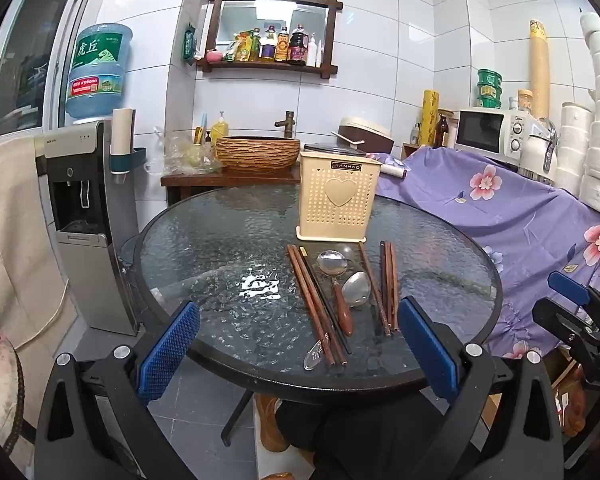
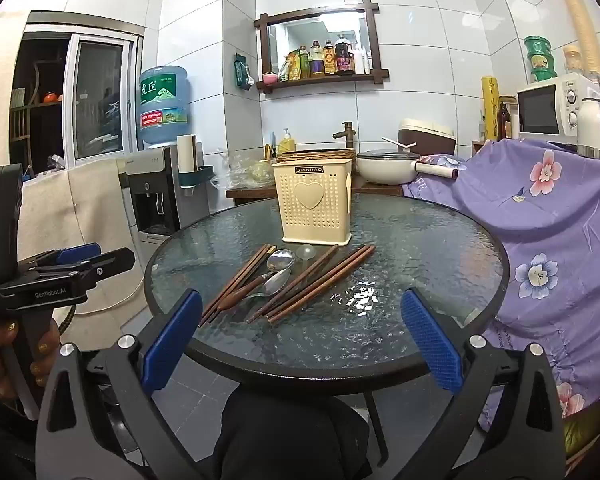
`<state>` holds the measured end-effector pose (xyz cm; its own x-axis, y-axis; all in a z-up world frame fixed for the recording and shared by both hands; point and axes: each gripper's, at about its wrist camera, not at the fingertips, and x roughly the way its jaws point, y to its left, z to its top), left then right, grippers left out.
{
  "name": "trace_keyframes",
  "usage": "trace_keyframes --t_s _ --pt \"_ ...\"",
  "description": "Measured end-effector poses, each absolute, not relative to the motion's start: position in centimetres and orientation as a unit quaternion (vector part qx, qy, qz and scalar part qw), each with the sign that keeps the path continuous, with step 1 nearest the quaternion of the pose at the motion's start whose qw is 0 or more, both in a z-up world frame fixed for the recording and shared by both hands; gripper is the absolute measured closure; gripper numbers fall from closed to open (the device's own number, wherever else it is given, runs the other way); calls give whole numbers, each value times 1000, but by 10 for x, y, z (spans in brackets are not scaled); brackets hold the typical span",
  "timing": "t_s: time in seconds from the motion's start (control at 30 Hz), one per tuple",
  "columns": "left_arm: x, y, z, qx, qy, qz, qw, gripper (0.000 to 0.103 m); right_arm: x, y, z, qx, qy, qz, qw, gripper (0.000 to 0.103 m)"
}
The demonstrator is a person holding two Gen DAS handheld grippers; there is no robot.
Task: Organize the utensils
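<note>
A cream perforated utensil holder point(image 1: 337, 194) point(image 2: 315, 202) with a heart stands at the far side of the round glass table point(image 1: 228, 248) point(image 2: 420, 240). In front of it lie several brown chopsticks point(image 1: 314, 308) point(image 2: 312, 284), two metal spoons point(image 1: 356, 289) point(image 2: 274, 282), one with a wooden handle point(image 1: 342, 314), and a clear plastic spoon point(image 1: 313, 355). My left gripper point(image 1: 300, 344) is open and empty at the table's near edge, just short of the utensils. My right gripper point(image 2: 300, 336) is open and empty at the near edge, right of the utensils.
A water dispenser point(image 1: 88, 216) stands left of the table. A purple floral cloth point(image 1: 520, 216) covers furniture on the right, with a microwave point(image 1: 492, 132) behind. A side table with a woven basin point(image 1: 258, 152) stands beyond. My legs are under the table edge.
</note>
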<state>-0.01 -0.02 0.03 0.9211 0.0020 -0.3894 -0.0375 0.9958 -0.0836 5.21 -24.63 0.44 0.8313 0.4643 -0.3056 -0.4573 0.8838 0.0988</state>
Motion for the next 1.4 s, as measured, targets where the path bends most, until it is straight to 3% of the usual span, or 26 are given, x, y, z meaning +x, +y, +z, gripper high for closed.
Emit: trace_keyframes --t_s 1.4 --pt "-1 -4 -4 -31 196 14 980 6 56 -246 1 12 170 242 955 5"
